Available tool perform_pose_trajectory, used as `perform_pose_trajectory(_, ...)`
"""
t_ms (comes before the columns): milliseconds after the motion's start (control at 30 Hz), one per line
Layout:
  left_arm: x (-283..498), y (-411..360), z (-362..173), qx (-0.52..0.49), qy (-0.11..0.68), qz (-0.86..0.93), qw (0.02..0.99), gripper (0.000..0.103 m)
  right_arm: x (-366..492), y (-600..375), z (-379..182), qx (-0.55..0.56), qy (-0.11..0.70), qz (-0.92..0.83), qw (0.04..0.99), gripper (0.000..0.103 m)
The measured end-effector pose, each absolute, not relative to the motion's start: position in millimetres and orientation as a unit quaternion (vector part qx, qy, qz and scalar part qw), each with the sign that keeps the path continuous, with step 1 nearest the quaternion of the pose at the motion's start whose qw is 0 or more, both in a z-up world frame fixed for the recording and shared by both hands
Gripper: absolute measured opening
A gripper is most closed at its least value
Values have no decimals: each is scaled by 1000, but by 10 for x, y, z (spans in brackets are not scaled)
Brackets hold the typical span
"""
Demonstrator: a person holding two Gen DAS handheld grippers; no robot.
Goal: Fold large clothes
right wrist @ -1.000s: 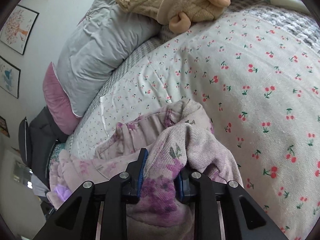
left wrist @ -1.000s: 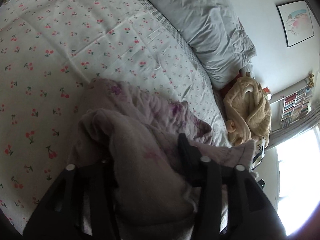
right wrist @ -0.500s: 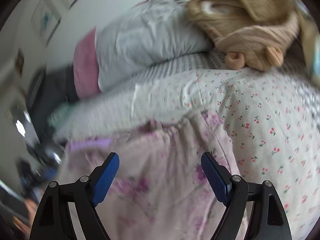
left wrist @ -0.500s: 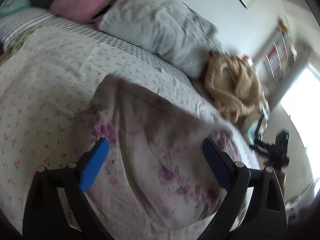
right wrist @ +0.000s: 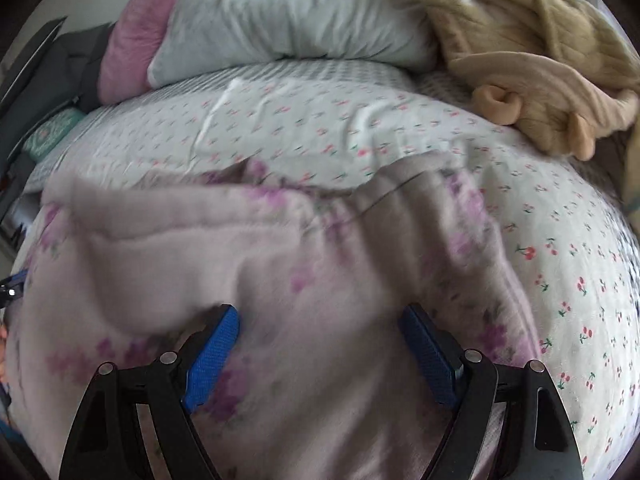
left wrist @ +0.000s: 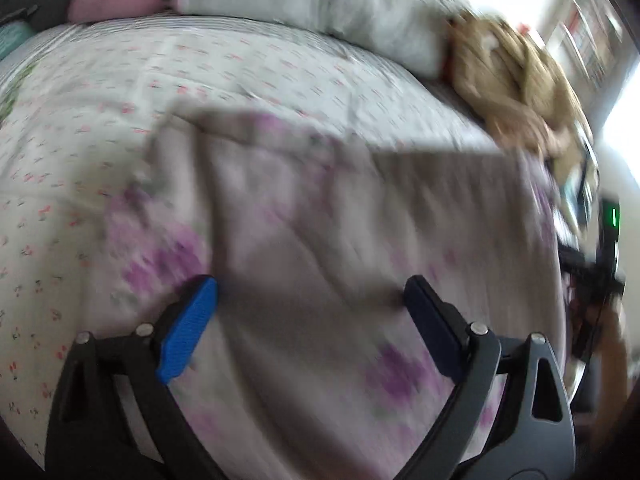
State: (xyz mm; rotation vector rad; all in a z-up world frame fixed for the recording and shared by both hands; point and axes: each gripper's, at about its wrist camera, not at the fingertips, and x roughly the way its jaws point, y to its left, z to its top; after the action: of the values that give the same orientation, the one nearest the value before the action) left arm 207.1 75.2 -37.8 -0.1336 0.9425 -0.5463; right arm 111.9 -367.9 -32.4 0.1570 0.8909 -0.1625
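A large pale pink garment with purple flower print lies spread over the bed; it also shows in the right wrist view. My left gripper is open and empty, jaws wide apart just above the garment's near part. My right gripper is open and empty too, above the garment's near edge. A fold of the cloth is raised at the left in the right wrist view. Both views are motion-blurred.
The bed has a white cherry-print cover. A grey pillow and a pink pillow lie at the head. A tan knitted garment is heaped at the back right. A dark stand with a green light is beyond the bed's right side.
Both grippers were shut on the bunched garment one second ago. They have opened and let it go, and the garment now lies spread out on the bed.
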Motion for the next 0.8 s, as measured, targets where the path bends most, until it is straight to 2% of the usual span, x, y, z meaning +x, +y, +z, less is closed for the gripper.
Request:
perform_pose_trajectory(133,2171,1103,-149,-86,412,-203,884,94,1010,-3895,-10,88,385,-115,911,85)
perform_pose_trajectory(267,2333,1336,-381,-97,458,-178,865,94,929,-4286,48,124,386,-151,902,85)
perform_pose_trajectory(300,2378,1366,-480,-111,479,-181,852,87,920,-4375,-18,133,401,-162,892,85)
perform_pose_trajectory(333,2420,1369,-542,-126,495,-188,839,74,923,-4429,-91,143,415,-161,884,81)
perform_pose_trajectory(367,2428,1358,-592,-142,505,-196,829,68,933,-4469,-200,158,430,-144,877,73)
perform_pose_trajectory(400,2415,1340,-587,-150,501,-200,828,51,930,-4469,-251,168,433,-127,876,56)
perform_pose_trajectory(433,2393,1321,-556,-152,495,-205,831,21,932,-4436,-252,163,427,-129,880,43)
perform_pose_trajectory(500,2378,1297,-443,-184,478,-221,830,17,923,-4323,-144,136,406,-123,895,26)
perform_pose_trajectory(533,2367,1299,-393,-200,465,-226,832,15,885,-4269,-49,131,382,-112,908,22)
perform_pose_trajectory(800,2448,1498,187,-305,304,-221,875,13,842,-4211,624,124,238,-131,954,20)
